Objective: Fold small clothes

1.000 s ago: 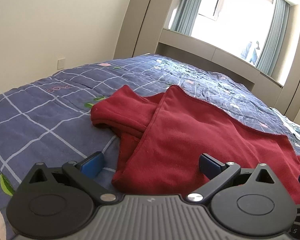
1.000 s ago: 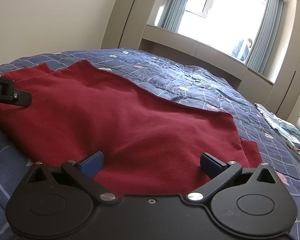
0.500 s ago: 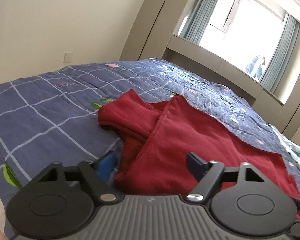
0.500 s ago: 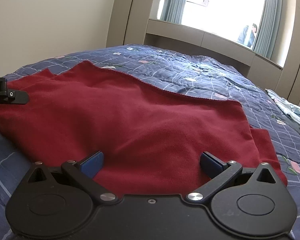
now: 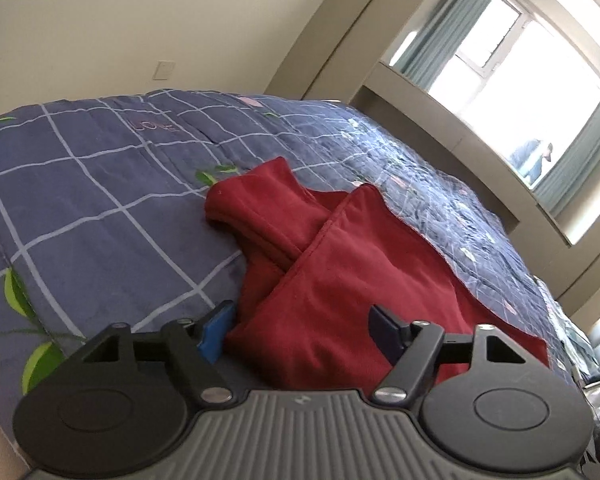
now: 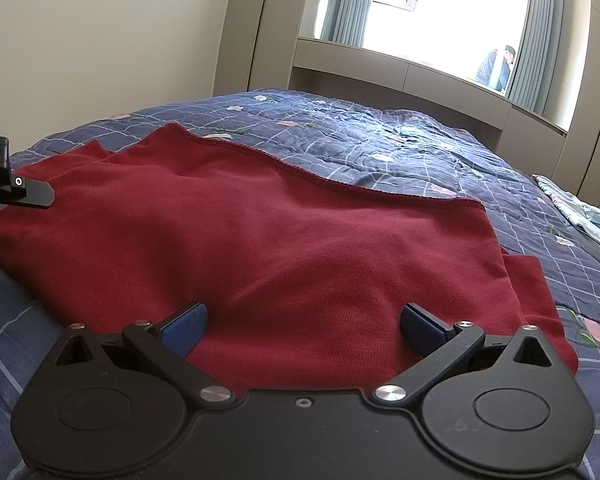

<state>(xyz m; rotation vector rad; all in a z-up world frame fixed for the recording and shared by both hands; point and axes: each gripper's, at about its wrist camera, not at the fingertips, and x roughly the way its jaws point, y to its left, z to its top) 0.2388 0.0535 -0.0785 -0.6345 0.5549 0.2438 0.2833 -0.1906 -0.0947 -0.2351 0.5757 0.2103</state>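
Red knit, one garment (image 6: 284, 240) I see spread on the blue quilt (image 5: 100, 208), my left gripper (image 5: 300, 332) just narrowing around its near corner, pads not pressing, right gripper (image 6: 304, 322) agape over its near hem.

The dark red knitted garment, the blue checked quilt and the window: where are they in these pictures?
dark red knitted garment (image 6: 300, 240): right wrist view, middle of its flat body.
blue checked quilt (image 5: 80, 208): left wrist view, bare patch left of the garment.
window (image 6: 440, 12): right wrist view, bright pane between the curtains.
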